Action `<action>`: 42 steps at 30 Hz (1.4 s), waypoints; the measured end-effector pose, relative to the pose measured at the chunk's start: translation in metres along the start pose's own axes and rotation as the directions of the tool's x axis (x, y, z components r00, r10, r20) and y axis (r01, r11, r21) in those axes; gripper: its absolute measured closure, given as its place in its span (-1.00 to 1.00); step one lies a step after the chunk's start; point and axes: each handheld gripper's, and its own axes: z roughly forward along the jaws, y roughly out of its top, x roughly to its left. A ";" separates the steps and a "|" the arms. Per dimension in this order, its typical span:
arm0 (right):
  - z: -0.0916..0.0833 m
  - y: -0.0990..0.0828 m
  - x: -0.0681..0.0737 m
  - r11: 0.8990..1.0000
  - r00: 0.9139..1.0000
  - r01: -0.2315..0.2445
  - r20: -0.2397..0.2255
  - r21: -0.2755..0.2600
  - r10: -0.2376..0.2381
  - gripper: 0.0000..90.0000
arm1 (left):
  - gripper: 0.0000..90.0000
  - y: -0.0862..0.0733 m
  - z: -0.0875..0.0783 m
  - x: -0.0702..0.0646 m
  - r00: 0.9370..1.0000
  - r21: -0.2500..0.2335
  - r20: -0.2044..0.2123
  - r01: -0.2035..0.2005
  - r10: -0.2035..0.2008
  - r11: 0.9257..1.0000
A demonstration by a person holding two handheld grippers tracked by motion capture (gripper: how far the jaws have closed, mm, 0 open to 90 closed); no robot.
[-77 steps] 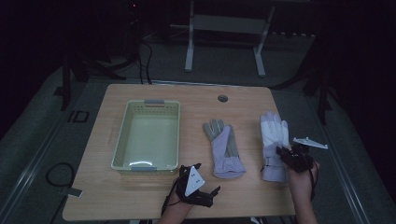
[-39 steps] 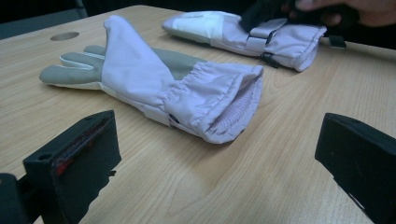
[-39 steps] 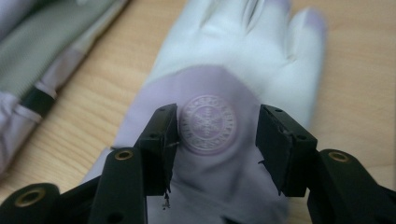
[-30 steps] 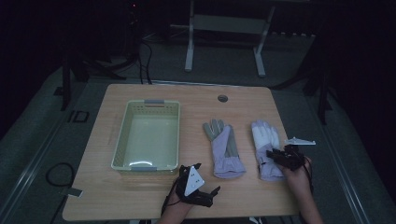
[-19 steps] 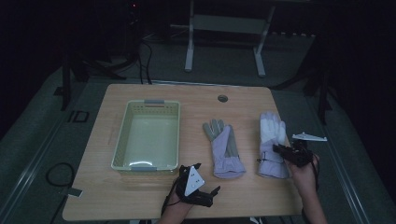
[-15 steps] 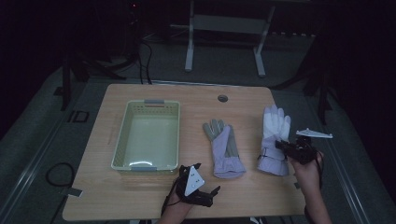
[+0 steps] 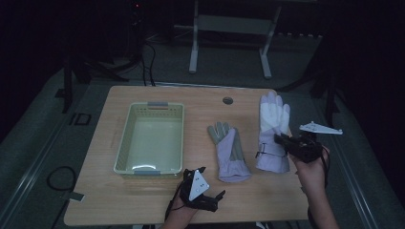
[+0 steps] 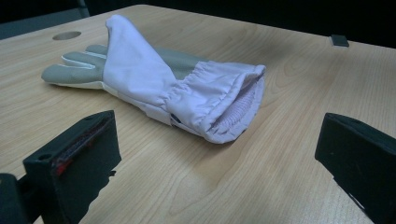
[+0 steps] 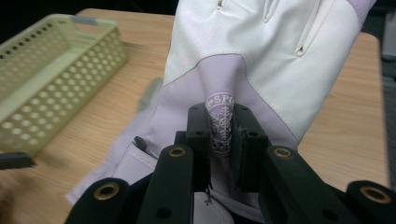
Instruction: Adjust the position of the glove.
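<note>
Jaws of the right gripper (image 9: 218,133) are squeezed tight on a pinch of the white glove (image 9: 261,65), right on the little round badge with the snowflake. They have just been closing, and the cloth is bunched up between them. Most of this glove spreads out past the jaw tips, with its fingers pointing away, and its cuff hangs down below the jaws. In the high view the right gripper (image 7: 286,141) sits over the lower half of the white glove (image 7: 273,114), near the table's (image 7: 143,200) right edge.

Jaws of the left gripper (image 8: 219,154) stand wide apart with nothing between them. The grey glove (image 8: 154,79) lies flat on the table just ahead of the gap, with its open cuff facing the jaws (its fingers point away). The left gripper (image 7: 203,188) rests low by the near edge.

The basket (image 7: 150,138) waits off to the left side, and I think the white glove is meant to go in there.

What could go wrong? The jaws only hold a small fold, so the glove could slip out while it is carried. Its loose cuff dangles, so it could catch on the basket's rim or drag across the grey glove on the way.
</note>
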 end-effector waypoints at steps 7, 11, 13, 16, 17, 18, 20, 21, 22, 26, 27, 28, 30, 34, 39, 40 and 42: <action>0.021 -0.002 0.030 0.999 0.999 0.023 -0.040 0.036 -0.021 0.76 | -1.00 0.000 0.000 0.000 1.000 -0.001 0.000 0.001 -0.001 1.000; 0.038 -0.010 0.044 0.997 0.997 0.013 -0.071 0.083 -0.007 0.76 | -1.00 0.000 0.000 0.000 1.000 0.001 0.002 0.000 0.000 1.000; 0.046 -0.013 0.048 0.995 0.997 0.005 -0.083 0.098 0.003 0.76 | -1.00 0.000 0.000 0.000 1.000 0.002 0.002 0.000 0.000 1.000; 0.056 -0.015 0.055 0.994 0.995 0.001 -0.100 0.110 0.010 0.76 | -1.00 0.000 0.000 0.000 1.000 0.002 0.002 0.000 0.000 1.000; 0.059 -0.014 0.058 0.993 0.995 0.005 -0.098 0.115 0.006 0.76 | -1.00 0.000 0.000 0.000 1.000 0.002 0.002 0.001 -0.001 1.000; 0.063 -0.014 0.060 0.993 0.996 0.006 -0.093 0.117 0.005 0.76 | -1.00 0.000 0.000 0.000 1.000 0.001 0.002 0.000 0.000 1.000; 0.070 -0.013 0.063 0.992 0.996 0.003 -0.092 0.123 0.008 0.76 | -1.00 0.000 0.000 0.000 1.000 0.002 0.001 -0.001 0.001 1.000; 0.073 -0.013 0.064 0.992 0.996 0.004 -0.090 0.124 0.007 0.76 | -1.00 0.000 0.000 0.000 1.000 0.002 0.002 -0.001 0.001 1.000; 0.076 -0.013 0.064 0.992 0.996 0.004 -0.090 0.123 0.007 0.75 | -1.00 0.000 0.000 0.000 1.000 0.002 0.002 -0.001 0.001 1.000; 0.090 -0.019 0.065 0.988 0.996 -0.006 -0.086 0.154 0.019 0.75 | -1.00 0.000 0.000 0.000 1.000 0.001 0.003 0.000 0.000 1.000; 0.099 -0.024 0.064 0.984 0.997 -0.010 -0.079 0.178 0.024 0.75 | -1.00 0.000 0.000 0.000 1.000 0.001 0.003 0.000 0.000 1.000; 0.099 -0.024 0.064 0.984 0.997 -0.010 -0.079 0.178 0.024 0.75 | -1.00 0.000 0.000 0.000 1.000 0.002 0.003 0.000 0.000 1.000; 0.109 -0.031 0.063 0.978 0.997 0.002 -0.070 0.210 0.013 0.74 | -1.00 0.000 0.000 0.000 1.000 0.001 0.004 0.000 0.000 1.000; 0.117 -0.036 0.062 0.973 0.998 0.003 -0.064 0.229 0.012 0.73 | -1.00 0.000 0.000 0.000 1.000 0.001 0.006 0.001 -0.001 1.000; 0.125 -0.039 0.061 0.969 0.997 0.031 -0.076 0.244 -0.013 0.70 | -1.00 0.000 0.000 0.000 1.000 0.001 0.005 0.003 -0.003 1.000; 0.126 -0.039 0.061 0.969 0.997 0.037 -0.077 0.246 -0.018 0.70 | -1.00 0.000 0.000 0.000 1.000 0.001 0.005 0.003 -0.003 1.000; 0.128 -0.038 0.061 0.967 0.996 0.048 -0.080 0.250 -0.029 0.69 | -1.00 0.000 0.000 0.000 1.000 0.001 0.004 0.004 -0.004 1.000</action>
